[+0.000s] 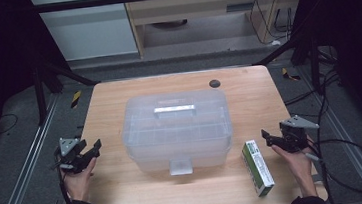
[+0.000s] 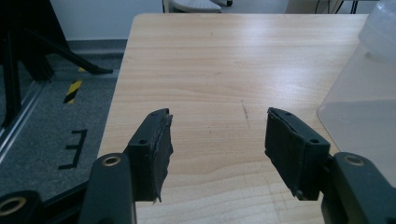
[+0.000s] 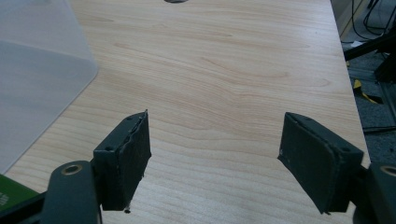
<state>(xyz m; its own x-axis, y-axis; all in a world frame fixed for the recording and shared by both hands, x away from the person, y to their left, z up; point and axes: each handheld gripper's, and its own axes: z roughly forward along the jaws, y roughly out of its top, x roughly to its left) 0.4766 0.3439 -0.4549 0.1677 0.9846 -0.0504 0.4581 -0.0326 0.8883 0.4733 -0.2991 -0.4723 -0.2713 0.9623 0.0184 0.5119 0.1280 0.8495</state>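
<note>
Wood tabletop, high view: a pale wooden table [image 1: 128,197] carries a translucent plastic storage box [image 1: 176,130] at its middle, lid on, with a handle on top and a latch tab facing the person.
Carton, high view: a green and white carton [image 1: 257,167] lies flat near the table's front right, just beside the box's right front corner and apart from it.
Left gripper, high view: the left gripper [image 1: 94,148] is held over the table's left edge, well apart from the box, jaws spread with nothing between them.
Right gripper, high view: the right gripper [image 1: 268,138] hovers just right of the carton's far end, near it but not touching, jaws parted and empty.
Left gripper view: the left gripper [image 2: 217,140] shows two black jaws standing wide over bare wood; the box wall [image 2: 364,102] sits at the right edge of the picture.
Right gripper view: the right gripper [image 3: 215,158] has its jaws wide apart above bare wood; the box's corner [image 3: 37,74] is at the upper left, and a sliver of the green carton [image 3: 11,191] is at the lower left, outside the jaws.
</note>
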